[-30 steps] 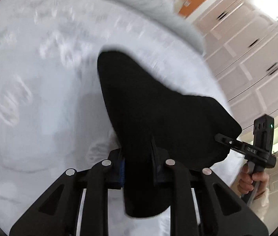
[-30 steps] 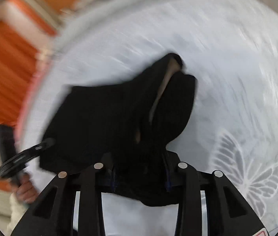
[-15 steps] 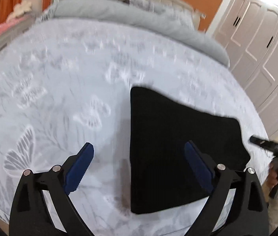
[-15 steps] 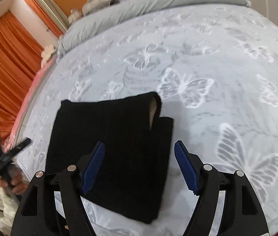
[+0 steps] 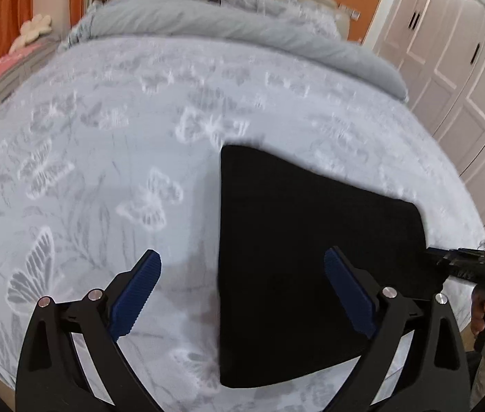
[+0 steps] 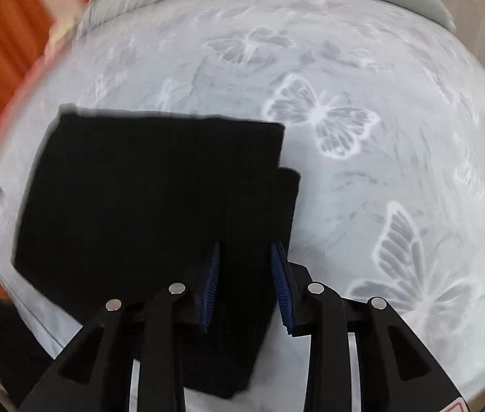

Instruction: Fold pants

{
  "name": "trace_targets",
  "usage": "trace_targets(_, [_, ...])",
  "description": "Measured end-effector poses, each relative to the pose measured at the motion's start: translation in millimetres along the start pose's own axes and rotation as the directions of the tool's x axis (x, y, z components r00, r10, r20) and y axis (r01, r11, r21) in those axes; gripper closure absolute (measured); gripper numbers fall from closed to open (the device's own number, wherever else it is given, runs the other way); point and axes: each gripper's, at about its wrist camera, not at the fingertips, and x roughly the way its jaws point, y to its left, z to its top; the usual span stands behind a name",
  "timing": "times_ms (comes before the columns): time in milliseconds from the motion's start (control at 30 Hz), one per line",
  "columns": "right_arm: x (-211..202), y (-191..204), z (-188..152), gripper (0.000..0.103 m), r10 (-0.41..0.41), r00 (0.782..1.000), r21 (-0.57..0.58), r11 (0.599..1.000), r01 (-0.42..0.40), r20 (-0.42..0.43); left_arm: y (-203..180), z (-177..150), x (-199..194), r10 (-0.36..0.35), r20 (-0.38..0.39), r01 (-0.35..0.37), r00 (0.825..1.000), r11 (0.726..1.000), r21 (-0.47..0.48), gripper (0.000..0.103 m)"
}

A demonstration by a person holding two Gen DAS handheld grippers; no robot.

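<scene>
While the black pants (image 5: 304,257) lie folded on the bed (image 5: 105,171) | left gripper (image 5: 242,295) released, wide | right gripper (image 6: 246,281) closing astride the offset edge, apparently not yet pinching | square that layer before pressing.

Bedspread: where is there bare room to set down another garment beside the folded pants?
The butterfly bedspread lies bare between the black folded pants and the rolled grey duvet at the head, and on the pants' side nearest the left hand-held gripper. It is crowded at the near edge, where the right hand-held gripper is closing over the pants.
</scene>
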Motion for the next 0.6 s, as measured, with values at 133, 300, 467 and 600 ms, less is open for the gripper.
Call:
trace_targets(133, [-28.7,-5.7,-2.5,0.021,-0.023,0.996,-0.010,1.000,0.023,0.084,9.0,-11.0,25.1,-0.019,-0.115,0.013,0.993,0.999,-0.052,0.008])
trace_targets(300, [8.3,-21.1,-12.3,0.021,0.115,0.991,0.105,0.989,-0.108,-0.062,30.7,-26.5,55.5,-0.140,-0.229,0.091,0.963,0.973,-0.212,0.005])
trace_targets(467, [25.7,-11.7,-8.6,0.068,0.246,0.969,0.152,0.959,-0.241,-0.021,24.4,-20.2,51.5,-0.267,-0.196,0.231,0.943,0.954,-0.189,0.062])
trace_targets(600, [-35.4,21.7,4.3,0.072,0.283,0.949,-0.011,0.959,-0.285,0.137,13.9,-6.6,1.4,-0.247,-0.035,0.242,0.968,0.964,-0.106,0.085])
